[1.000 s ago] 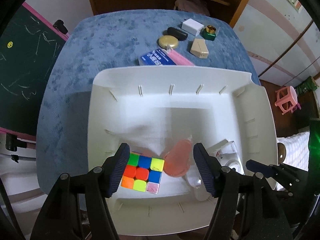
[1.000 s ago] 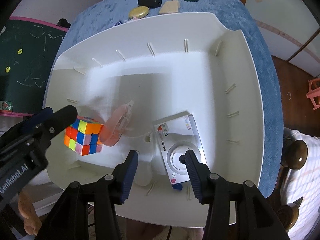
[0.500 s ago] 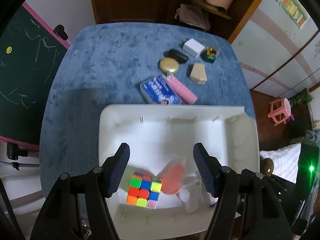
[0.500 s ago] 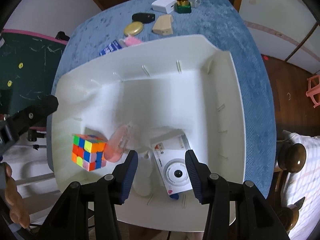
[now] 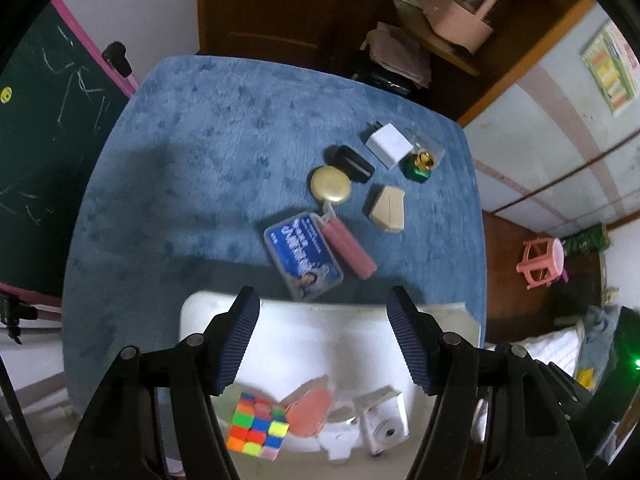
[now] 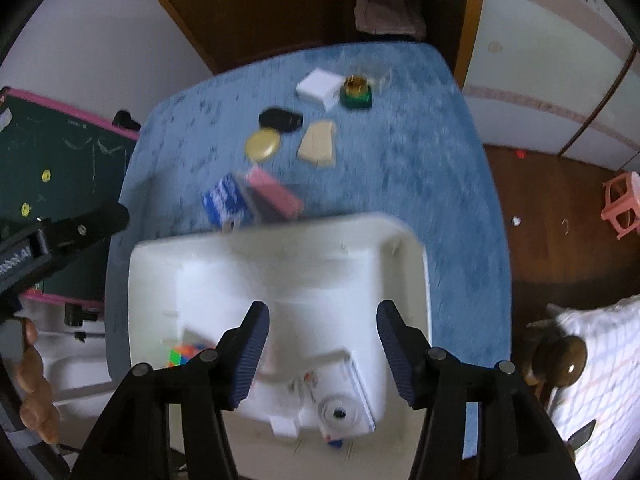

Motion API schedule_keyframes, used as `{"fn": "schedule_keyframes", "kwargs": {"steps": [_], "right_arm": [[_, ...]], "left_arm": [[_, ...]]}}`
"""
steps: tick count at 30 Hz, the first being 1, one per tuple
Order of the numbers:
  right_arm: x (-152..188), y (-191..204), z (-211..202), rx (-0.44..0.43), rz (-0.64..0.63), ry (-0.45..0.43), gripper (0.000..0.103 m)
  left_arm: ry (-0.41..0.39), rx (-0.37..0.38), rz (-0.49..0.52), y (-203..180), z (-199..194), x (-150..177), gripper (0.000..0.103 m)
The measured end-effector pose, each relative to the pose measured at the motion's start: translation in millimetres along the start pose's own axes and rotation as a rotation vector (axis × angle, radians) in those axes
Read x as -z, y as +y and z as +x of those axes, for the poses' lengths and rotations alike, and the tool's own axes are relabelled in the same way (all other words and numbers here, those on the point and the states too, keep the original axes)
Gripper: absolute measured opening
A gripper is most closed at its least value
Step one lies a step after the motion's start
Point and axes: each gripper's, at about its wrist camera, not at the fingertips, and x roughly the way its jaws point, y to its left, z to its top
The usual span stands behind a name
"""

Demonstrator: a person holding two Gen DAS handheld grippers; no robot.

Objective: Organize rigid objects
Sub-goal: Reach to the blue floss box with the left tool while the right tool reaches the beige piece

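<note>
Desk (image 5: 192, 168) carries blue plush cover; chalkboard (image 5: 36, 128) left, wooden cabinet behind. My left tool (image 5: 322, 340) released, empty; right tool (image 6: 320, 350) opening, nothing between. Cube (image 5: 258, 426) and camera (image 5: 384, 424) sit in white bin (image 6: 416, 280). Blue case (image 5: 302, 254) print illegible.

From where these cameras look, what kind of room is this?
Probably a lived-in room at home, perhaps a child's. A chalkboard with a pink frame stands beside the blue-covered table, a small pink stool sits on the wooden floor, and checked bedding shows at the edge.

white tray (image 5: 320, 320), multicoloured cube (image 5: 258, 426), mottled blue tablecloth (image 5: 200, 152)
</note>
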Motion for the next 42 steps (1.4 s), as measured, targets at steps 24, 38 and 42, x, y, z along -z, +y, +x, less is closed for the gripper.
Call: {"fn": "schedule_keyframes", "kwargs": {"steps": [24, 38, 42], "right_arm": [[-149, -13, 100, -0.021, 0.183, 0.120, 0.057], [-163, -1, 178, -0.020, 0.222, 0.245, 0.057], [-164, 9, 188, 0.001, 0.202, 0.255, 0.057]], "left_arm": [[0.278, 0.007, -0.255, 24, 136, -40, 0.070], [0.268, -0.093, -0.270, 30, 146, -45, 0.070], [0.332, -0.081, -0.310, 40, 158, -37, 0.072]]}}
